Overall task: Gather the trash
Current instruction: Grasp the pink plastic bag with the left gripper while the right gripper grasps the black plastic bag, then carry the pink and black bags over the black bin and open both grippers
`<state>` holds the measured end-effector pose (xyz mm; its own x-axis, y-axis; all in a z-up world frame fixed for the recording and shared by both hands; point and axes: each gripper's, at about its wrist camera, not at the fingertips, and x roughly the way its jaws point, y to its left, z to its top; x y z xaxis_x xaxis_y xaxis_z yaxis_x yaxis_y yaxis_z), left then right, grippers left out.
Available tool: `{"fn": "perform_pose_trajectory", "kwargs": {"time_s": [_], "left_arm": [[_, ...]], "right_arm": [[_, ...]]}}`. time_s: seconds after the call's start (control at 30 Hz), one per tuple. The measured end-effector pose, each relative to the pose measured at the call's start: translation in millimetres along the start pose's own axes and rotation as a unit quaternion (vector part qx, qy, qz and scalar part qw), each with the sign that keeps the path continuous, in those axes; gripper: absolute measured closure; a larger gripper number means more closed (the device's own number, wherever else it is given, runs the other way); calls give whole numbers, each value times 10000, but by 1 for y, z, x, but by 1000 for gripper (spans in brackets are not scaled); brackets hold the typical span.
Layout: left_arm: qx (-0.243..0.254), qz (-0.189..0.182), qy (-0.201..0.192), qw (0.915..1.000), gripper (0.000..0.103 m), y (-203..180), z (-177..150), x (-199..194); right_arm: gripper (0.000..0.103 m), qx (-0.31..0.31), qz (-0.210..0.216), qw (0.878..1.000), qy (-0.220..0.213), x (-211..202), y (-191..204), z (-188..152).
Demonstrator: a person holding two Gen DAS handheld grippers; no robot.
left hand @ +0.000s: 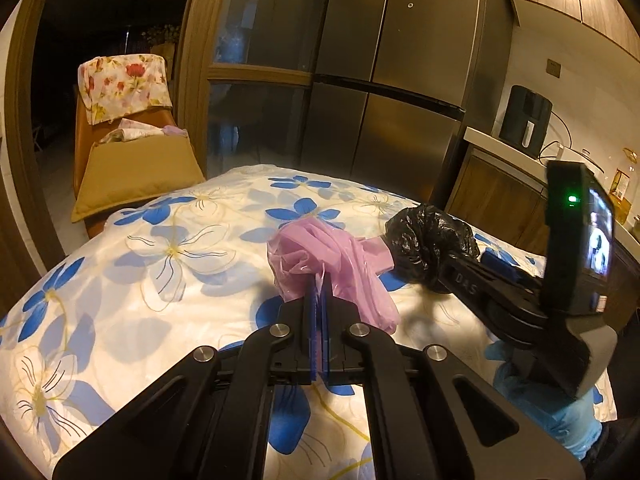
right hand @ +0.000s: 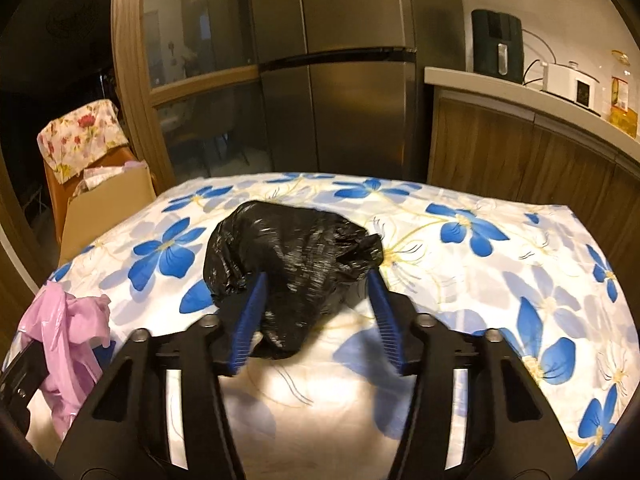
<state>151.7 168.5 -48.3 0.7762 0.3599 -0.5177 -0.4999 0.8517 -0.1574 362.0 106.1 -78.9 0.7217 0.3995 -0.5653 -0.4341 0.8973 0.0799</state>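
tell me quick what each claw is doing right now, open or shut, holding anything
Left claw: shut on the pink plastic bag.
Right claw: open, fingers on either side of the black trash bag, not clamped.

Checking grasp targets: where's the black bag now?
The black trash bag sits on the floral tablecloth between the open right gripper's fingers, pink plastic bag to its left.

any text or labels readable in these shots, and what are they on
"DAS" – on the black arm of the right gripper, seen from the left wrist view.
Label on the oil bottle on the counter: too blurred to read.
Screen on the right gripper's camera unit: nothing legible.
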Motion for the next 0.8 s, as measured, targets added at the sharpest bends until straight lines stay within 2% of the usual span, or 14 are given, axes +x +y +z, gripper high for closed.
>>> {"fn": "perform_pose_trajectory", "kwargs": {"time_s": [0.07,0.23,0.47,0.8], "left_arm": [[-7,-16,46,10000,102,1,0,2],[-24,-20,111,9999,102,2,-2,5],[-54,-8,101,9999,102,4,-1,3],[59,-72,-35,10000,102,-8,-2,-22]], "right_arm": [[77,-80,32,9999,62,4,3,-1],[100,-138,91,9999,-31,-1,5,-3],[102,-187,102,9991,-355,-30,2,-3],[102,-272,67,9970,-725,-98,-20,-18]]}}
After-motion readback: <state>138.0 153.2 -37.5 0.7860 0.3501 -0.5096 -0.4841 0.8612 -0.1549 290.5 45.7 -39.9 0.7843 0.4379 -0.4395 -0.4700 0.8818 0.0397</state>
